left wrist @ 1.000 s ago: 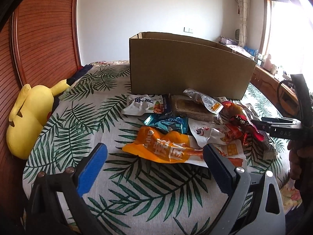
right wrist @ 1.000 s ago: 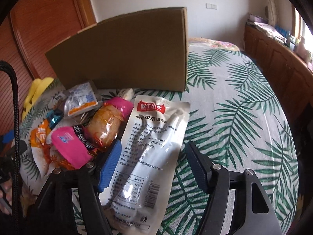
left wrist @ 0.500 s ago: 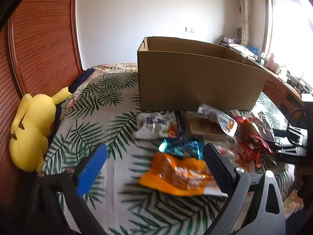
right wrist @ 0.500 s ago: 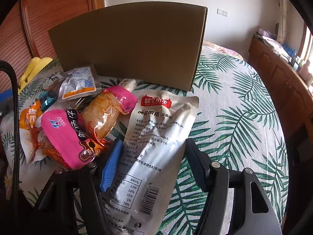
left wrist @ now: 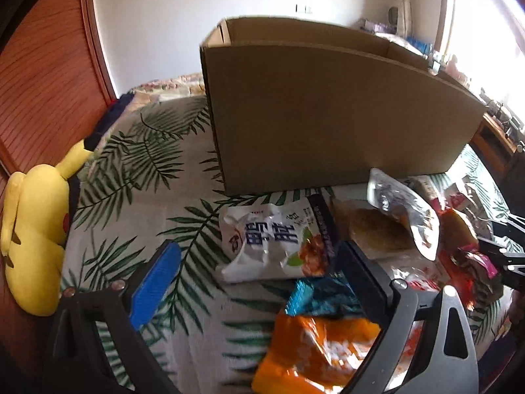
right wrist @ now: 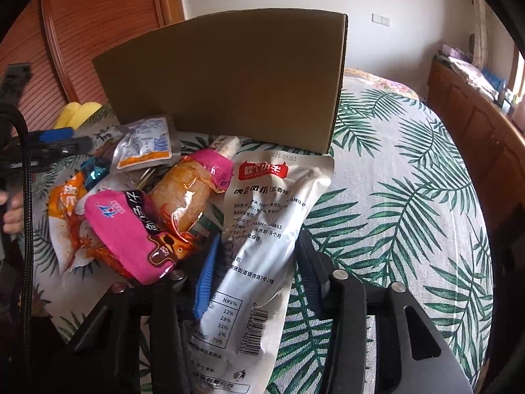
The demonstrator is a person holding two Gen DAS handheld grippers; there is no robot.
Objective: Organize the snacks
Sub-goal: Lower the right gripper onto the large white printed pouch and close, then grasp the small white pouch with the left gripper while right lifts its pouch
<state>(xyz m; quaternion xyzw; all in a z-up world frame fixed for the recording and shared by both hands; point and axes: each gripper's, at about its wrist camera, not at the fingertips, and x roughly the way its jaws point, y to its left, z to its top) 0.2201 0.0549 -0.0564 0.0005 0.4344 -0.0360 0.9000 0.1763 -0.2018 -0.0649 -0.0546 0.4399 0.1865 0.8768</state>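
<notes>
A brown cardboard box [left wrist: 328, 121] stands open on the palm-leaf bedspread, also in the right wrist view [right wrist: 226, 82]. Snack packets lie in front of it: a white bag with blue lettering [left wrist: 275, 239], a teal packet [left wrist: 325, 298], an orange bag [left wrist: 315, 351], a large silver pouch [right wrist: 262, 239], a pink packet [right wrist: 128, 226] and an orange sausage pack [right wrist: 183, 197]. My left gripper [left wrist: 259, 282] is open, low over the white and teal packets. My right gripper [right wrist: 256, 272] is open with the silver pouch lying between its fingers.
A yellow plush toy [left wrist: 32, 229] lies at the left bed edge against the wooden headboard [left wrist: 42, 82]. A wooden cabinet [right wrist: 475, 131] runs along the right. Bare bedspread [right wrist: 410, 197] lies right of the pouch.
The left gripper has moved forward and down toward the snack pile and box. The right gripper has moved forward, so the silver pouch sits deeper between its narrowing fingers.
</notes>
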